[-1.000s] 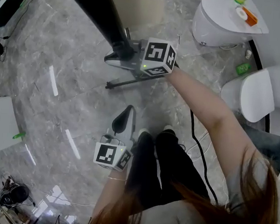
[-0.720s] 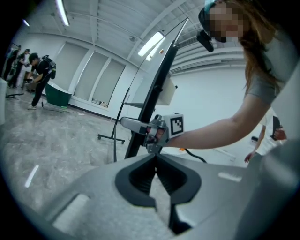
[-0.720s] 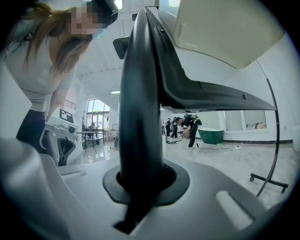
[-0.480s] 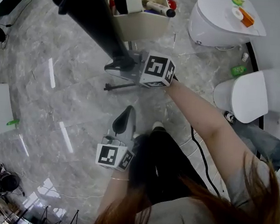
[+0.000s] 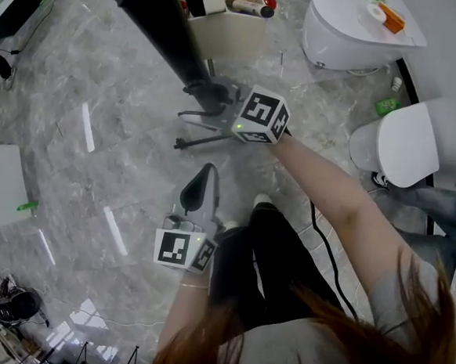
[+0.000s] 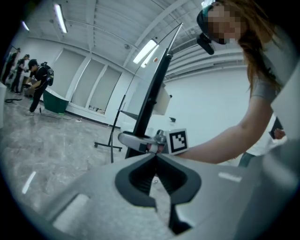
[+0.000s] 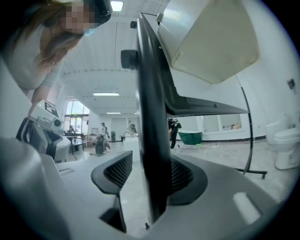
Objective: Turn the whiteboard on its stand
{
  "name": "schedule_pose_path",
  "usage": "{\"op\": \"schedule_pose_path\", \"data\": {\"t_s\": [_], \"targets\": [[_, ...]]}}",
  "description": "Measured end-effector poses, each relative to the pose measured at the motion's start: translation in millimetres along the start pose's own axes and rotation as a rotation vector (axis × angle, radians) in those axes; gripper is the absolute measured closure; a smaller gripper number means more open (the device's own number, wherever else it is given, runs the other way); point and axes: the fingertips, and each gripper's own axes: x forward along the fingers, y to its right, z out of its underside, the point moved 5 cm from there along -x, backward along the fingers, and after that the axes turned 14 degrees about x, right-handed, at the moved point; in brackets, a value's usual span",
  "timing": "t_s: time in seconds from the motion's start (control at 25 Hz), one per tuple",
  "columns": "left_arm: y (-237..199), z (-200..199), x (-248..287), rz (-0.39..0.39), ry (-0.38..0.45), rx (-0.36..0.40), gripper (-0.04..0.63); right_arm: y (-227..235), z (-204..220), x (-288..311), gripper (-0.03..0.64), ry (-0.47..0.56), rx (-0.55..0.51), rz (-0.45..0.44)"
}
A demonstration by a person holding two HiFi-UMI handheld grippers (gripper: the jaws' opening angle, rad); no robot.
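The right gripper (image 5: 205, 103) has just opened its jaws: they now stand moderately wide, with the dark lower edge of the whiteboard (image 5: 162, 23) between them. In the right gripper view one pad stands clear of the whiteboard edge (image 7: 150, 140) with a visible gap; the other pad is hidden behind that edge, so contact on that side cannot be confirmed. In all three head views the gripper is at the same place on the edge, so only the clamp has gone. Judgement: the board is no longer gripped, which marks either the end of one turning stroke or a pause before a fresh grip. The left gripper (image 5: 202, 181) has stayed low, near the person's legs and well apart from the board; its jaws are together with nothing between them, and it takes no part in the step. The board stands on the floor ahead of the person, above the foot of its stand (image 5: 204, 142), with a beige tray (image 5: 224, 36) holding a marker (image 5: 246, 7) just beside it. The head view cuts off the top of the board and shows only its dark edge. The writing face is not visible in any view. How far the board has turned cannot be read.
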Motion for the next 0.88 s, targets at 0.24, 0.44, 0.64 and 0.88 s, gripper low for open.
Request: {"op": "schedule_pose_path", "data": {"t_s": [0.24,0.44,0.64,0.88], "targets": [[-8.2,-4.1,-15.8,0.025,0.022,0.022,0.594,-22.1,14.2,-38.3,0.287,0.052,-0.002,0.203],[-4.3,-22.8,-20.0,0.044,0.063,0.045,0.594,-63.6,10.3,-61.7,0.339,0.097,0.013,0.266],[0.9,-55.5,-31.3,0.053,0.118,0.070,0.594,-131.1,-28.4,-75.9,0.376,0.201,-0.058,0.251],[16.1,-102.2,-63.6,0.090,0.187,0.118,0.594,-208.8,-72.1,-92.7,0.439,0.303,-0.113,0.288]]}}
